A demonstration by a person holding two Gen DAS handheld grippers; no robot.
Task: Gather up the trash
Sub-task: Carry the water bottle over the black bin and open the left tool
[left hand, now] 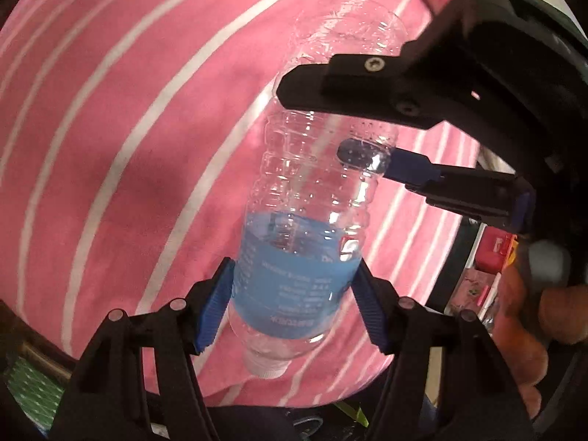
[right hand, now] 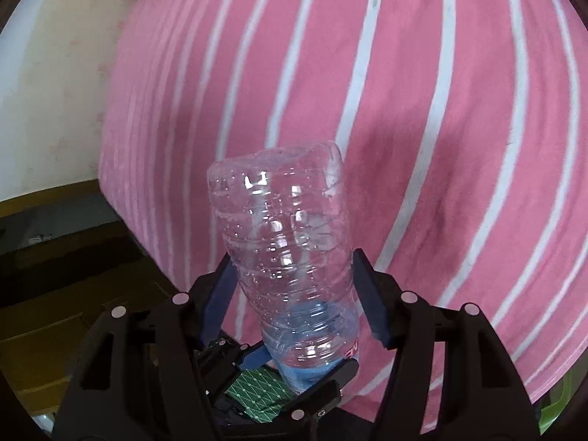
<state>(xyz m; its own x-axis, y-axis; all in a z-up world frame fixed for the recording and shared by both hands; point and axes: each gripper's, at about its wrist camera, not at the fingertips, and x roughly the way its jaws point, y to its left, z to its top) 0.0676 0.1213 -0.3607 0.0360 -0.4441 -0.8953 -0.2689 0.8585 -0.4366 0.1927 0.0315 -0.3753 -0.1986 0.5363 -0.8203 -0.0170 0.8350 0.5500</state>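
Note:
A clear empty plastic bottle with a light blue label and white cap is held in the air over a pink striped blanket. My left gripper is shut on the label end, near the cap. My right gripper comes in from the right, and its fingers close around the ribbed upper body. In the right wrist view the bottle stands between my right gripper's blue pads, bottom end pointing away. The left gripper's fingers show below it.
The pink blanket with white stripes fills both views. A cream sheet lies at left, with a dark wooden bed edge below it. A green patterned box sits beneath the grippers. Red and pink items lie at right.

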